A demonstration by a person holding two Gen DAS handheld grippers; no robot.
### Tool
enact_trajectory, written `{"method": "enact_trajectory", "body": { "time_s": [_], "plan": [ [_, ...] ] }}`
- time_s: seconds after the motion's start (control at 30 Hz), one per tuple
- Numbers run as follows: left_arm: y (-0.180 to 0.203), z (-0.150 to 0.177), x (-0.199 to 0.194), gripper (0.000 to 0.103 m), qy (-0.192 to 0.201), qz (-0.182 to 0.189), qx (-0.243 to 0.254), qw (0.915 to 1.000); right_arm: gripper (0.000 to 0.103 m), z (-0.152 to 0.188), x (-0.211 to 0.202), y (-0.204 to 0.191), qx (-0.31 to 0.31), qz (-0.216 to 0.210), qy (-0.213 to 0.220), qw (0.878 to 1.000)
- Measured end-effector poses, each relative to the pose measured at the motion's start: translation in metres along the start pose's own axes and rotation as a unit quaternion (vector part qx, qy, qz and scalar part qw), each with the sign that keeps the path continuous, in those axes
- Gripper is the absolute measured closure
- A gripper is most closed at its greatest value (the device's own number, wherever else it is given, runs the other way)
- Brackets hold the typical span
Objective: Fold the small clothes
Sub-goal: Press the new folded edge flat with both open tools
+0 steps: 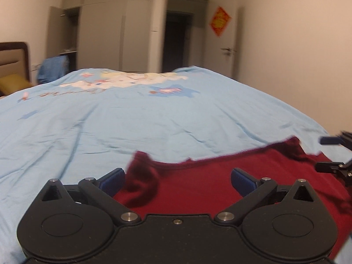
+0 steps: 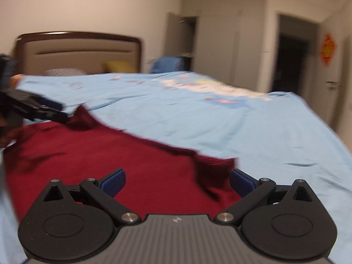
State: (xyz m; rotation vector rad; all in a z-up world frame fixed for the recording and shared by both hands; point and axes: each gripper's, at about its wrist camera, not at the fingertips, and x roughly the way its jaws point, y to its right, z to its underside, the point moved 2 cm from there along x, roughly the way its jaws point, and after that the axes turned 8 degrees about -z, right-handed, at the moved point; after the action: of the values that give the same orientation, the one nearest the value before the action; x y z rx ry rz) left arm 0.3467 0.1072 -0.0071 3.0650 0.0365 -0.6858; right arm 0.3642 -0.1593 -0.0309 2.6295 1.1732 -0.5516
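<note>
My left gripper [image 1: 177,181] and right gripper [image 2: 177,181]: both agape, empty | red garment [image 2: 110,165] at 12 o'clock, corners loose | 0 folds evident.

My left gripper [image 1: 177,181]: matte black housing, two round domed side covers, triangular cut-outs on the outer lugs, black linkage bars with silver pivot pins, one small screw centred on the top plate. Finger pads [image 1: 113,181] are blue, ribbed rubber. My right gripper [image 2: 177,181]: same black linkage, silver pins and blue textured pads [image 2: 242,183], but its centre plate is grey with lengthwise ribs and a small white mark in the middle. Seen from the other camera, each unit shows as black struts with a blue pad tip; fine detail there is blurred.
</note>
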Motion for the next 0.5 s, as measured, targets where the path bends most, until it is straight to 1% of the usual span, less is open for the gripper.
{"method": "enact_trajectory", "body": {
  "time_s": [0.03, 0.07, 0.13, 0.2, 0.27, 0.3, 0.37, 0.43, 0.5],
  "plan": [
    [0.006, 0.002, 0.004, 0.001, -0.009, 0.010, 0.012, 0.9998, 0.000, 0.000, 0.006, -0.004, -0.006, -0.017, -0.011, 1.000],
    [0.011, 0.004, 0.009, 0.001, -0.019, 0.017, 0.021, 0.9994, 0.000, 0.000, 0.013, -0.007, -0.016, -0.025, -0.017, 0.999],
    [0.017, 0.006, 0.021, 0.001, -0.036, 0.025, 0.035, 0.9984, 0.000, 0.000, 0.027, -0.009, -0.031, -0.037, -0.036, 0.998],
    [0.016, 0.008, 0.035, 0.001, -0.053, 0.030, 0.034, 0.9976, 0.000, -0.002, 0.040, -0.002, -0.024, -0.040, -0.046, 0.998],
    [0.009, 0.008, 0.050, 0.001, -0.071, 0.029, 0.015, 0.9969, 0.000, -0.005, 0.051, 0.011, -0.005, -0.031, -0.047, 0.998],
    [0.002, 0.008, 0.057, 0.001, -0.075, 0.022, 0.000, 0.9970, 0.000, -0.006, 0.056, 0.020, 0.008, -0.022, -0.046, 0.999],
    [-0.013, 0.008, 0.068, 0.001, -0.080, 0.008, -0.039, 0.9960, 0.000, -0.005, 0.062, 0.041, 0.054, -0.006, -0.043, 0.998],
    [-0.028, 0.011, 0.077, 0.001, -0.083, 0.010, -0.084, 0.9930, 0.000, 0.005, 0.067, 0.065, 0.116, 0.004, -0.038, 0.993],
    [-0.039, 0.019, 0.084, 0.001, -0.079, 0.022, -0.120, 0.9894, 0.001, 0.020, 0.070, 0.086, 0.175, 0.014, -0.025, 0.984]
  ]
}}
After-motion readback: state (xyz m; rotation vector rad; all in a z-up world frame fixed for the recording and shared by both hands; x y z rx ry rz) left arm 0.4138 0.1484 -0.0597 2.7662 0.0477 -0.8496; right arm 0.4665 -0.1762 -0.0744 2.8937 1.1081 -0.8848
